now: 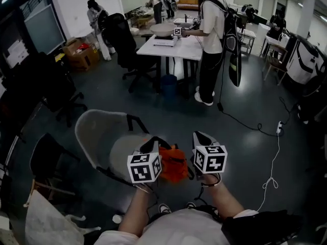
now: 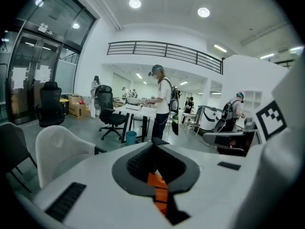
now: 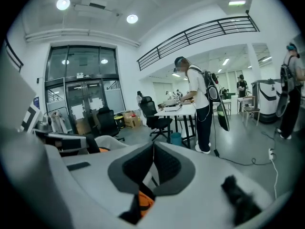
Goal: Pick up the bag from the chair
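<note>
**Bag slung between both tongs over the chair seat**

The orange bag point(image 1: 172, 163) hangs over the right-hand edge of the grey chair point(image 1: 99, 131) seat, on the side nearest the person, caught between the two tongs. The head view does not show whether its underside has cleared the seat.

The left tongs point(image 1: 152, 143) are pinched narrow. In the left gripper view their jaws point(image 2: 154, 151) meet at the tip, with an orange strip of the bag point(image 2: 158, 189) running down between them. The right tongs point(image 1: 200, 136) are likewise closed. In the right gripper view the jaws point(image 3: 153, 151) come together on a pale and dark strip, with orange bag fabric point(image 3: 144, 202) bunched just below it.

Both tongs point level, away from the person and across the chair. The bag therefore lies beneath and between them, not ahead of them, and it sags from two grip points side by side, so its long axis runs from one hand to the other. Neither hand is clearly nearer, and the load looks shared.

By my judgement the coming move is a straight lift up off the seat, with both hands rising together so the bag does not tip or slip out of one grip.
</note>
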A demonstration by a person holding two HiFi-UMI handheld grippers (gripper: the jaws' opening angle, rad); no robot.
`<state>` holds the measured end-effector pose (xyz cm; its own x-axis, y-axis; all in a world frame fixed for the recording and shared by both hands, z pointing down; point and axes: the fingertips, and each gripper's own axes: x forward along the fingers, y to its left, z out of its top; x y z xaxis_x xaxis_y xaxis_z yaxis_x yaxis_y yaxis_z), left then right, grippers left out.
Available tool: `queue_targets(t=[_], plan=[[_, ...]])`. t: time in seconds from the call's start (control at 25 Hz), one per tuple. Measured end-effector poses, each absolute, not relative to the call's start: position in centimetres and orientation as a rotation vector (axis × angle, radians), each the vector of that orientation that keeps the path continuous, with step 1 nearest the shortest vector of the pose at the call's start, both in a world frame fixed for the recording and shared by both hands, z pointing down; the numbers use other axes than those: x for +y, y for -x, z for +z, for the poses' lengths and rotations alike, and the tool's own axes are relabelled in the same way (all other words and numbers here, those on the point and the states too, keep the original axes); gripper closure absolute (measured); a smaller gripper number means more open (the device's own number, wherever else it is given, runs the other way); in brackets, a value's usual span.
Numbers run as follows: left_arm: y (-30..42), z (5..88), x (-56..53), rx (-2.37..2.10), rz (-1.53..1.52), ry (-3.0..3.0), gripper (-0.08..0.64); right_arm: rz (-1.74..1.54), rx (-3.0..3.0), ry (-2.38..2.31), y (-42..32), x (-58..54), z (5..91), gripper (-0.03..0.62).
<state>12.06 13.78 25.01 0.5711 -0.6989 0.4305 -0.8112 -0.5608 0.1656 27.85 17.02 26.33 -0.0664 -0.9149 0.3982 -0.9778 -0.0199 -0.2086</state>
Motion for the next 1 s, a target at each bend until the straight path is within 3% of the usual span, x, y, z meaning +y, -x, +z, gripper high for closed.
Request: queue_targets(t=[1.0], plan=[[-18.6, 23.6, 14.8, -1.034, 0.439, -2.567, 0.543, 0.634, -1.947, -2.162, -32.1, 20.9, 25.8, 0.561]])
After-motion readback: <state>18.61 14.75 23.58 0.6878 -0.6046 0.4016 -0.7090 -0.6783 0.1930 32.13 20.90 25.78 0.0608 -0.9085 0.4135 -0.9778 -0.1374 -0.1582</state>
